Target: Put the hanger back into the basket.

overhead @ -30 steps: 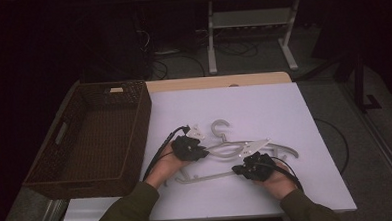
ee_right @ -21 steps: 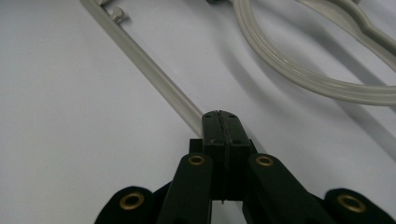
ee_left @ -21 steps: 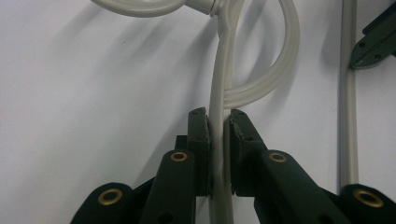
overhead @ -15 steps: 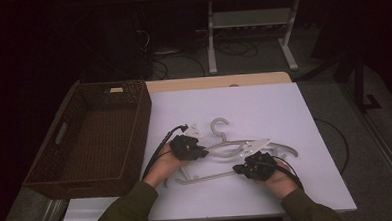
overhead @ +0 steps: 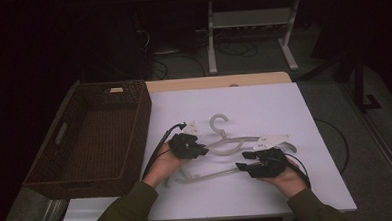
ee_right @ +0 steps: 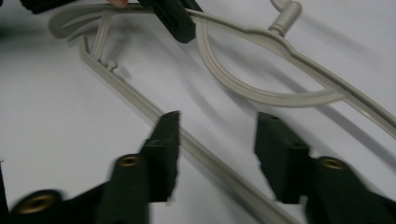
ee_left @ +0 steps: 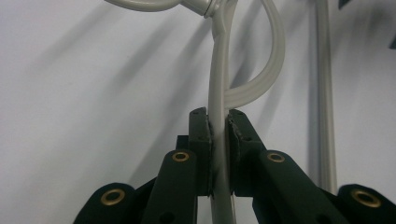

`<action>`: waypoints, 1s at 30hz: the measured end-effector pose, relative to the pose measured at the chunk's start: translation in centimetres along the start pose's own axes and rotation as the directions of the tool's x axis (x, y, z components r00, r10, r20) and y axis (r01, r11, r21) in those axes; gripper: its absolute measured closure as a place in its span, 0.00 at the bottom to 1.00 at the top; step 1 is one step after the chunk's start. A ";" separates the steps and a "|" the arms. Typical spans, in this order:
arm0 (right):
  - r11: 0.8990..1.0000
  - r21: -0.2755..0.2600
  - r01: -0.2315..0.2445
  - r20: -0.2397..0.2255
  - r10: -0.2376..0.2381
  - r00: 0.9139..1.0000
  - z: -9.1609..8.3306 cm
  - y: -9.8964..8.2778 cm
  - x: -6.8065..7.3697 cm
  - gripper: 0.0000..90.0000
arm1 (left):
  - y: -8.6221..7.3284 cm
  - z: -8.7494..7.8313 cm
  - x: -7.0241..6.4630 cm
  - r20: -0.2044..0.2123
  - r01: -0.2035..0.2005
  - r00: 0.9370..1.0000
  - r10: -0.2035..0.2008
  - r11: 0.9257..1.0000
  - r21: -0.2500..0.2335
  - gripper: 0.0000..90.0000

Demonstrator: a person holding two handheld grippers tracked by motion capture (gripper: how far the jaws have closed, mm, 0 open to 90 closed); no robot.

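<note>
A grey plastic hanger (overhead: 224,145) lies on the white table (overhead: 264,107), its hook pointing away from me. My left gripper (overhead: 200,151) is shut on the hanger's upper arm (ee_left: 219,79), and the pads (ee_left: 208,135) squeeze it from both sides. My right gripper (overhead: 243,162) sits at the hanger's lower bar (ee_right: 140,105). Its jaws have just been opening and now stand apart. The bar runs between them, close to the left fingertip (ee_right: 168,135), and neither pad presses on it. In the right gripper view, the left gripper's jaw (ee_right: 176,19) shows at the top, on the hanger's arm.
A dark wicker basket (overhead: 140,124) stands at the table's left side, with nothing inside. The left gripper's black cable (overhead: 158,147) trails beside it. A white metal stand (overhead: 212,37) and floor cables lie beyond the far edge.
The right gripper's jaws have come apart at the hanger's lower bar, and that hand has shifted slightly. The left gripper keeps its hold and has stayed in place.
</note>
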State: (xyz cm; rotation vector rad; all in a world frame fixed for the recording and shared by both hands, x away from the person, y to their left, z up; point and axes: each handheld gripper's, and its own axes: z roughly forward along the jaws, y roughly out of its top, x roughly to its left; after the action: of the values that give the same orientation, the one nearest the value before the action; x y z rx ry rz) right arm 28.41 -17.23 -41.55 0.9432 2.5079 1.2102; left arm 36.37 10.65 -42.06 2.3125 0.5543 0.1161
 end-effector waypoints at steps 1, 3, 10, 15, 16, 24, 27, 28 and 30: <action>1.000 0.002 -0.015 0.005 0.015 1.000 -0.3 0.0 0.0 0.42 | 0.1 -0.2 0.1 -0.002 -0.002 1.000 0.002 1.000 0.000 0.92; 0.999 -0.025 -0.027 0.023 0.028 0.999 -0.8 -0.3 -0.1 0.34 | 0.3 -0.6 0.1 0.000 0.016 1.000 -0.016 1.000 -0.008 0.91; 0.994 -0.100 -0.038 0.055 0.043 0.998 -2.8 -1.3 -0.4 0.25 | 1.4 -2.1 0.2 -0.017 0.040 0.999 -0.041 0.999 -0.031 0.92; 0.990 -0.139 -0.034 0.059 0.043 0.997 -3.8 -1.8 -0.4 0.22 | 2.5 -3.7 0.0 -0.047 0.065 0.997 -0.067 0.997 -0.046 0.92; 0.989 -0.143 -0.036 0.058 0.045 0.997 -4.0 -1.8 -0.4 0.22 | 2.6 -4.0 0.0 -0.052 0.068 0.996 -0.070 0.997 -0.047 0.92; 0.981 -0.187 -0.045 0.073 0.060 0.996 -5.1 -2.3 -0.8 0.19 | 3.6 -7.1 0.3 -0.105 0.102 0.989 -0.107 0.994 -0.050 0.92; 0.978 -0.202 -0.047 0.087 0.066 0.994 -5.5 -2.5 -1.0 0.17 | 3.9 -8.2 0.5 -0.115 0.119 0.985 -0.127 0.990 -0.072 0.92; 0.977 -0.207 -0.056 0.091 0.076 0.993 -5.6 -2.5 -1.0 0.16 | 3.9 -8.6 0.6 -0.119 0.114 0.985 -0.122 0.991 -0.075 0.91; 0.975 -0.216 -0.060 0.101 0.084 0.991 -5.8 -2.6 -1.2 0.14 | 4.1 -9.5 0.8 -0.130 0.117 0.983 -0.126 0.990 -0.075 0.91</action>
State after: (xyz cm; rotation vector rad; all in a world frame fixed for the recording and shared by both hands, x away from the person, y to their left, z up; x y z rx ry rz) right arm 25.63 -22.79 -39.94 1.0232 2.2251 1.3762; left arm 36.26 14.58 -32.48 2.2104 0.7480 0.2304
